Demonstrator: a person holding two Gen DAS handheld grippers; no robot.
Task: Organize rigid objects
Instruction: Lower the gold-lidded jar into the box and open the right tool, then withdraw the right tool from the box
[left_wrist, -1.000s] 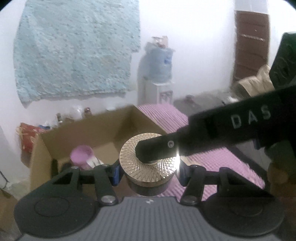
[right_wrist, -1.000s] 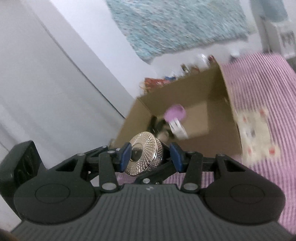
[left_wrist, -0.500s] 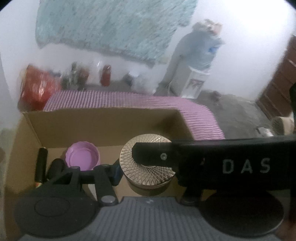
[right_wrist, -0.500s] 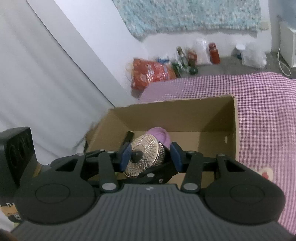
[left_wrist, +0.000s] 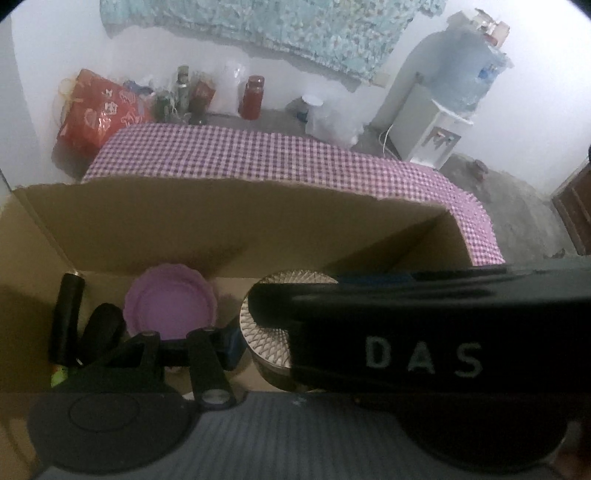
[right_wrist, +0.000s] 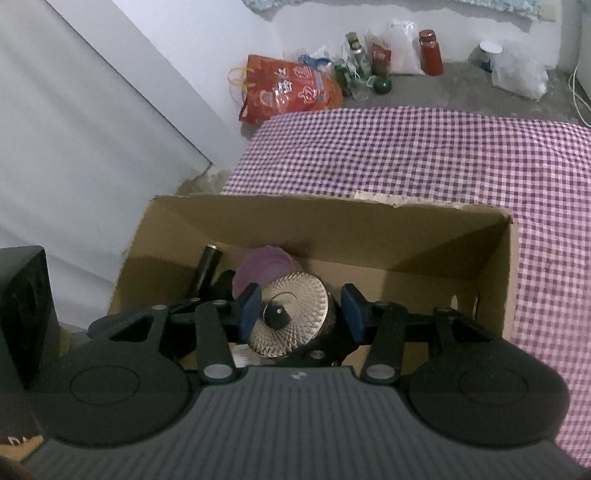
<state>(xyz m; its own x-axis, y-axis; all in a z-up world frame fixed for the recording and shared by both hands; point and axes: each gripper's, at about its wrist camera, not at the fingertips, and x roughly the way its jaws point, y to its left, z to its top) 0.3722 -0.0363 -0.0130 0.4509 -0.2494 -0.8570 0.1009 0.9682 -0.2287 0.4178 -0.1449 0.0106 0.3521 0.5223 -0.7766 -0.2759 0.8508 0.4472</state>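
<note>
Both grippers have carried the gold faceted jar (right_wrist: 291, 319) from beside the cardboard box (right_wrist: 369, 221) to over its floor, near the purple lid (left_wrist: 170, 302) by the far wall. Left gripper (left_wrist: 266, 339) pinches it; the right gripper (right_wrist: 301, 314) stands spread around it, blue pads apart. Placing seems underway; next, lower and release.

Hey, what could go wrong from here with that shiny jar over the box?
The metallic jar hangs above the cardboard box, close to the purple lid and black tube; released here, it might land on them. The left hand-held gripper and right hand-held gripper crowd it, so pulling one away could tip it.
</note>
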